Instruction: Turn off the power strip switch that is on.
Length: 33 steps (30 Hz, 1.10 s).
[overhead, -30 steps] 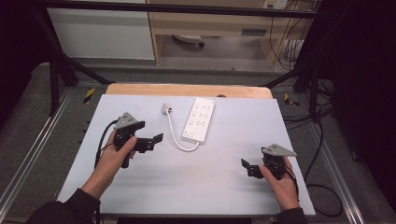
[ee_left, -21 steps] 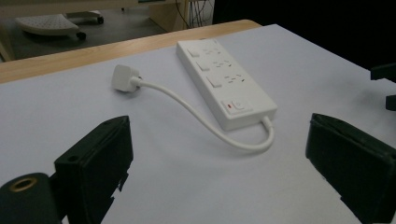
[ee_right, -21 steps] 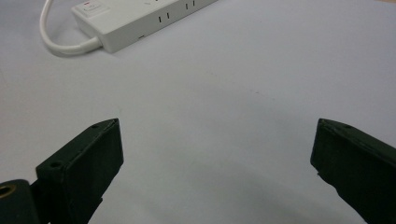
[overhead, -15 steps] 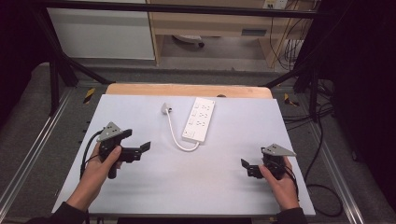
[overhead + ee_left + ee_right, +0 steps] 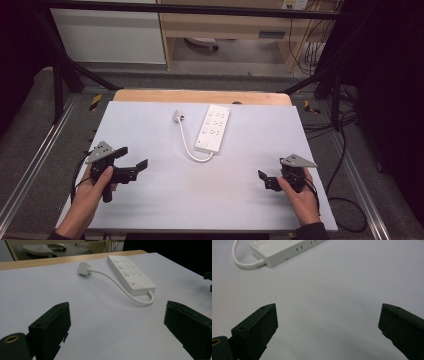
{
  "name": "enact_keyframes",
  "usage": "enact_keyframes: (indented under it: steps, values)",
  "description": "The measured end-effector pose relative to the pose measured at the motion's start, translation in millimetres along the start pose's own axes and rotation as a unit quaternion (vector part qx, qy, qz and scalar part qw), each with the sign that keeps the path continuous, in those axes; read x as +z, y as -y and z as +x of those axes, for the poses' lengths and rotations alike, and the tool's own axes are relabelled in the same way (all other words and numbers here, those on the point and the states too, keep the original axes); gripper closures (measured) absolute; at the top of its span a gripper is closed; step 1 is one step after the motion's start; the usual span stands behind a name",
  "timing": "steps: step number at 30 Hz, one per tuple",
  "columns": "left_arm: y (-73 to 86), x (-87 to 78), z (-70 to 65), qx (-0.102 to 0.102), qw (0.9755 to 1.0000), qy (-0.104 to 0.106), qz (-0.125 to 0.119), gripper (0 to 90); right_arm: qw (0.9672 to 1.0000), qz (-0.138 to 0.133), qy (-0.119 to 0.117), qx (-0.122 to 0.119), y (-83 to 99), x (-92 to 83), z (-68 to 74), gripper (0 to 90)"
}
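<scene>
Here the white plastic power strip (image 5: 213,128) lies flat on the pale, matte table top (image 5: 240,200), a long slab with rounded corners set slightly aslant toward the far middle of the sheet. Its smooth white cord (image 5: 192,148) leaves the near end, curls in a tight loop and runs back to a blocky white plug (image 5: 177,116) lying just left of the strip, apart from it. A strip of bare wood (image 5: 150,96) edges the table on the far side.

The left gripper (image 5: 131,162) sits low at the near left of the table, its jaws spread wide with nothing between them; in the left gripper view (image 5: 117,332) the black, boxy, matt jaws frame bare sheet, with the strip (image 5: 130,273) well ahead and to the right. The right gripper (image 5: 263,180) rests near the right corner, jaws likewise wide apart and empty; in the right gripper view (image 5: 328,327) the strip's near end (image 5: 284,250) and cord bend (image 5: 240,261) show at the top left.

Between the two grippers the sheet is open, and both stand well apart from the strip and close to the near edge.

Against the picture a second ago, the left gripper has drawn back from near the cord toward the near left; the right gripper, strip and plug lie as before.
</scene>
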<state>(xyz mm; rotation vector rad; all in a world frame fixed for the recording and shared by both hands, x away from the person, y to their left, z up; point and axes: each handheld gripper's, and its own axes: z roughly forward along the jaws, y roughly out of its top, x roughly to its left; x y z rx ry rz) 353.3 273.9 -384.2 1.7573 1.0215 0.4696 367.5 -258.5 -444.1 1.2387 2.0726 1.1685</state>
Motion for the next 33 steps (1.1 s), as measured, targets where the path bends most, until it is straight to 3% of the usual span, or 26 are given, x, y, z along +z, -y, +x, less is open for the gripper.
enact_keyframes:
  steps: [17, 30, 33]
  values:
    - [29.7, -18.0, 5.6, -0.015, 0.9998, -0.015, 0.000, 7.1, 1.0000, 0.000, 0.001, 0.001, 0.0, 0.2, 0.4, 2.9]
    - [52.3, -31.1, 7.0, -0.008, 0.9996, -0.027, 0.006, 7.1, 1.0000, 0.001, 0.005, 0.000, 0.1, 0.4, -0.2, 2.9]
    - [55.7, -29.4, 7.1, -0.018, 0.9993, -0.031, 0.007, 7.2, 0.9999, 0.003, 0.012, -0.001, 0.2, 1.4, -0.9, 2.9]
